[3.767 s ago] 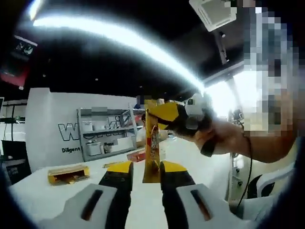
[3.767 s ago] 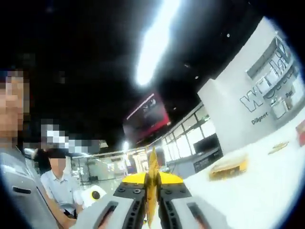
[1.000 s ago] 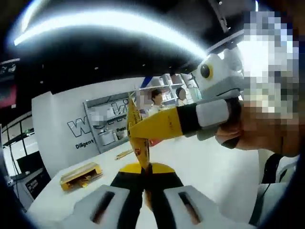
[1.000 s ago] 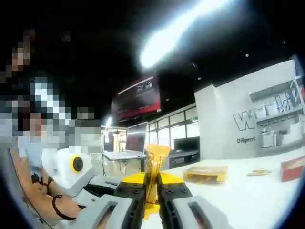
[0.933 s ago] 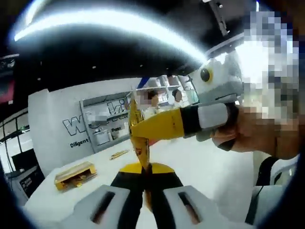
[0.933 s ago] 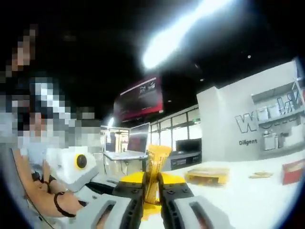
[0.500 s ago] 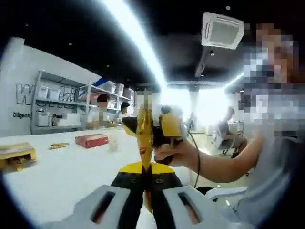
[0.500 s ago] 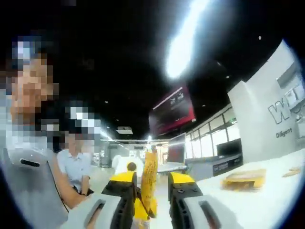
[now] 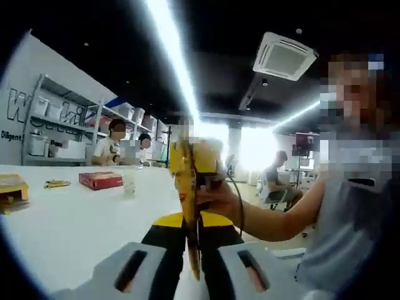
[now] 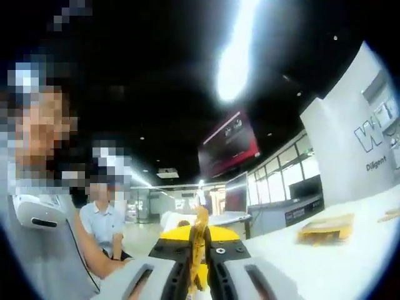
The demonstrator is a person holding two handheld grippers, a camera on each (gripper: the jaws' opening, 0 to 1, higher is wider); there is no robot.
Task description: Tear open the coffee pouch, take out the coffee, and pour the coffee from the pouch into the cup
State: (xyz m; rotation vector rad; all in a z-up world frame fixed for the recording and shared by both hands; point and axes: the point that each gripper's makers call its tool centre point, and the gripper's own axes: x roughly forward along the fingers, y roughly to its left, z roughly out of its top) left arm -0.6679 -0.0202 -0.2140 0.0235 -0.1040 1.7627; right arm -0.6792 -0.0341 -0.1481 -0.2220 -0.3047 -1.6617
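- Ceiling dark, crossed by a long bright light strip point(image 9: 172, 50); a square ceiling air unit point(image 9: 286, 56) is mounted beside it.
- White table point(image 9: 75, 219) extends across the room.
- White wall point(image 10: 350, 144) carries dark lettering; grey shelving point(image 9: 56, 128) stands against it.
- A red-lit wall screen point(image 10: 230, 145) hangs high, above a row of windows point(image 10: 284, 184).

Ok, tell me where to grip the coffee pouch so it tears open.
Probably as it is held now: the coffee pouch is a thin flat strip standing upright. The left gripper is shut on its lower part, and the right gripper is shut on its top edge, pinching the flat faces. Close grips on either side of the tear line suit it best.
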